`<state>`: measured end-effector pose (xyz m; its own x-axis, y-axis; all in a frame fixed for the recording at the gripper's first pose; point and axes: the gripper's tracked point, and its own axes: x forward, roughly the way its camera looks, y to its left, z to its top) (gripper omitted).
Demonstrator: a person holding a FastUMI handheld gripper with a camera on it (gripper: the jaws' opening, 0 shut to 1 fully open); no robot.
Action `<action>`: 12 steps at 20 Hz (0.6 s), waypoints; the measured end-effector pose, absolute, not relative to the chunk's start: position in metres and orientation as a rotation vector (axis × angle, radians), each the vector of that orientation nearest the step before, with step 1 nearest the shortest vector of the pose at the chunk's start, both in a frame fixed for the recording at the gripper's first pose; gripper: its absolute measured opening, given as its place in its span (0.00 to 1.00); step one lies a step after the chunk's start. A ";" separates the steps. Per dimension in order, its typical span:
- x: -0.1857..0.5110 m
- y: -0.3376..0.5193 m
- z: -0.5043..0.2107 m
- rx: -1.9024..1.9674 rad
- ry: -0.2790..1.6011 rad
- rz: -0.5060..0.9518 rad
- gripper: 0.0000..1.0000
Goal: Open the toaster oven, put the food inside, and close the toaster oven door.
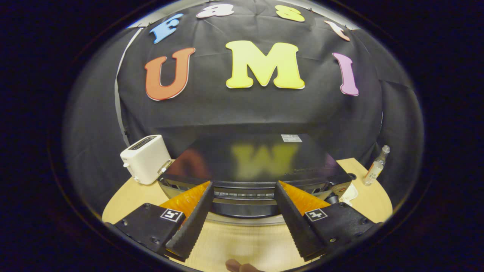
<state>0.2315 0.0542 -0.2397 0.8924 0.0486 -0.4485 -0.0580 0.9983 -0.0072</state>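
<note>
Black toaster oven (261,166) on wooden table (242,241) — gripper (244,185) spread wide, grasping nothing, fingertips at oven's upper front edge — white toaster (145,158) beside oven.

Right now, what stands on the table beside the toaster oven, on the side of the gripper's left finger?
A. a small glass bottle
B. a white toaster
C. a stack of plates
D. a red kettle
B: a white toaster stands by the corner of the toaster oven past the left finger, while the small bottle stands on the opposite side; the gripper is open, its fingers just before the oven front.
</note>
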 end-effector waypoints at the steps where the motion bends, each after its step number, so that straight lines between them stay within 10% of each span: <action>1: 0.231 0.054 -0.241 -0.014 0.466 0.059 1.00; 12: 0.225 0.051 -0.253 -0.101 0.417 0.092 1.00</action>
